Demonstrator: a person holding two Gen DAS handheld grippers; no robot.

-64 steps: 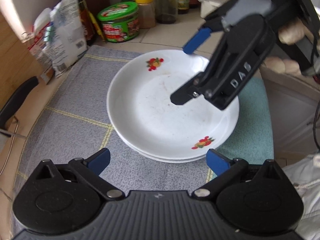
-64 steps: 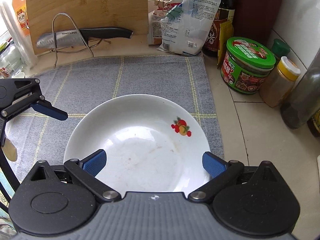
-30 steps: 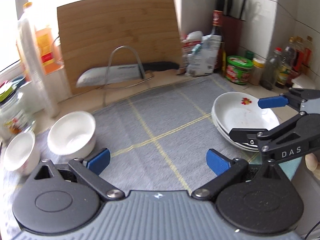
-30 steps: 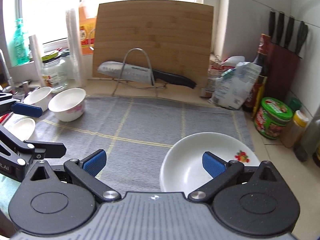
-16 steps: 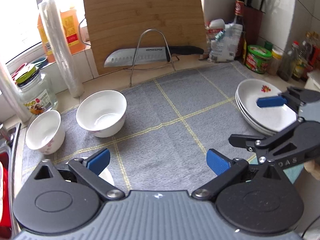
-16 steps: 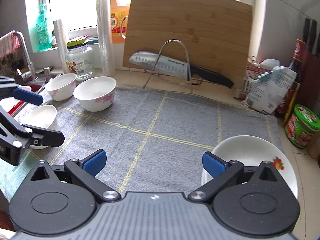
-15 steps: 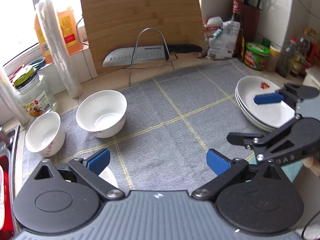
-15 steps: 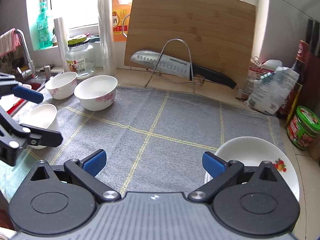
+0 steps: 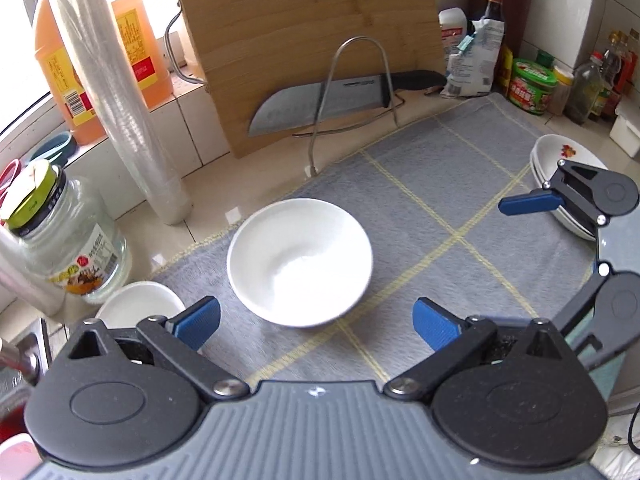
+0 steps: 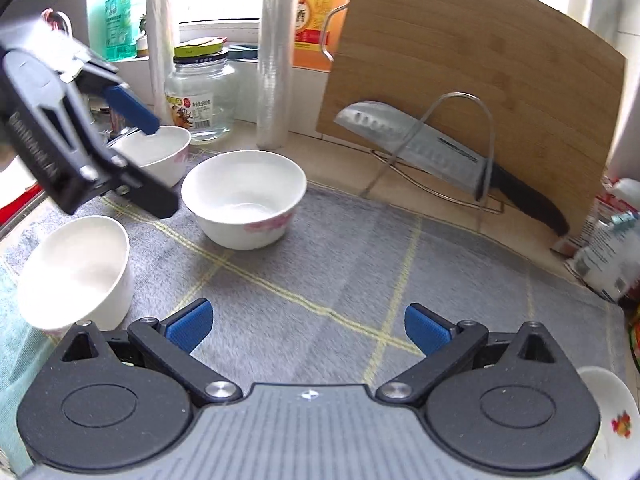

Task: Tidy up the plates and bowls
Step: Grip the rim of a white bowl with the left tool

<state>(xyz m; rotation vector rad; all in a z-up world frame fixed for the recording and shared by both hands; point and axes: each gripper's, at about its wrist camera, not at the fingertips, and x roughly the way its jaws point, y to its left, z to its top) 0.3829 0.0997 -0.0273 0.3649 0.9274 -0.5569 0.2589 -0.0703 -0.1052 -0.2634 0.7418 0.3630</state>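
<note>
A large white bowl sits on the grey mat, just ahead of my open, empty left gripper. A smaller white bowl lies by its left finger. In the right wrist view the large bowl sits mid-left, a second bowl behind it and a third bowl near left. The stacked white plates with a fruit print sit at the mat's right end, also at the right wrist view's lower right corner. My right gripper is open and empty over the mat.
A bamboo cutting board leans at the back with a knife in a wire rack. A glass jar, a plastic cup stack and an oil bottle stand back left. Sauce jars and bottles stand back right.
Both grippers have swung left, away from the plate stack and toward the bowls. The left gripper has come close over the large bowl. Both stay open and empty.
</note>
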